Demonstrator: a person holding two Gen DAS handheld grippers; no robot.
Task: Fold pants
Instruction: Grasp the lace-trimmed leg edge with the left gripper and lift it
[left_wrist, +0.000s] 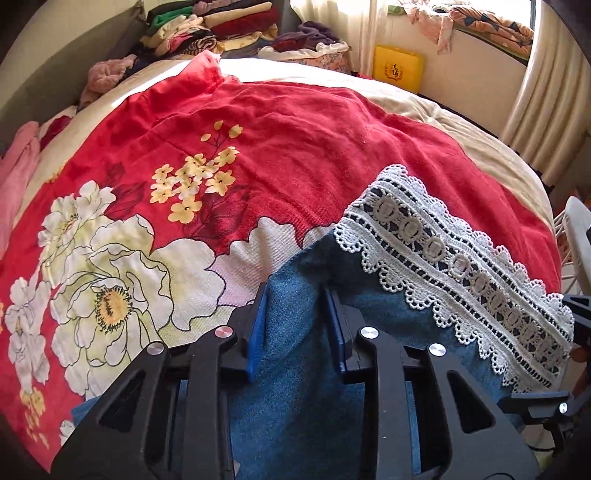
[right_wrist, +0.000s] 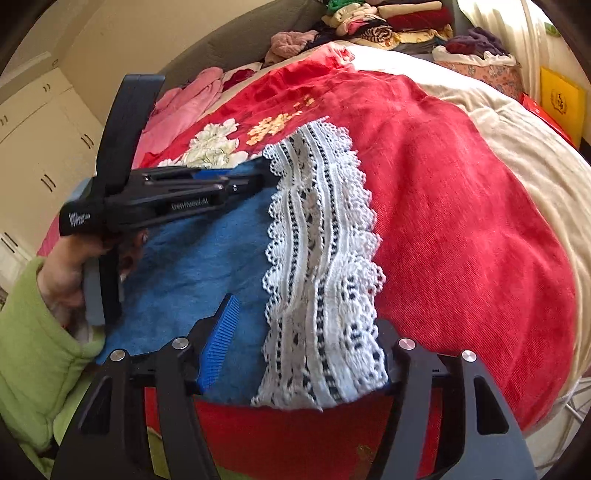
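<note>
The pants (left_wrist: 295, 376) are blue denim with a wide white lace hem (left_wrist: 461, 280), lying on a red floral bedspread (left_wrist: 295, 147). My left gripper (left_wrist: 295, 290) is shut on a raised fold of denim near the hem's left end. The right wrist view shows that gripper (right_wrist: 258, 177) from the side, held by a hand in a green sleeve (right_wrist: 33, 350). My right gripper (right_wrist: 306, 314) is shut on the near end of the hem. Denim (right_wrist: 207, 258) and lace (right_wrist: 321, 240) fill its gap. Its left pad (right_wrist: 219, 339) shows, while lace drapes over the right finger.
Stacks of folded clothes (left_wrist: 221, 26) sit at the bed's far end, with a pink garment (left_wrist: 18, 173) at the left edge. A yellow box (left_wrist: 399, 68) and curtains (left_wrist: 543, 92) stand beyond the bed on the right. White cabinets (right_wrist: 40, 147) line the left wall.
</note>
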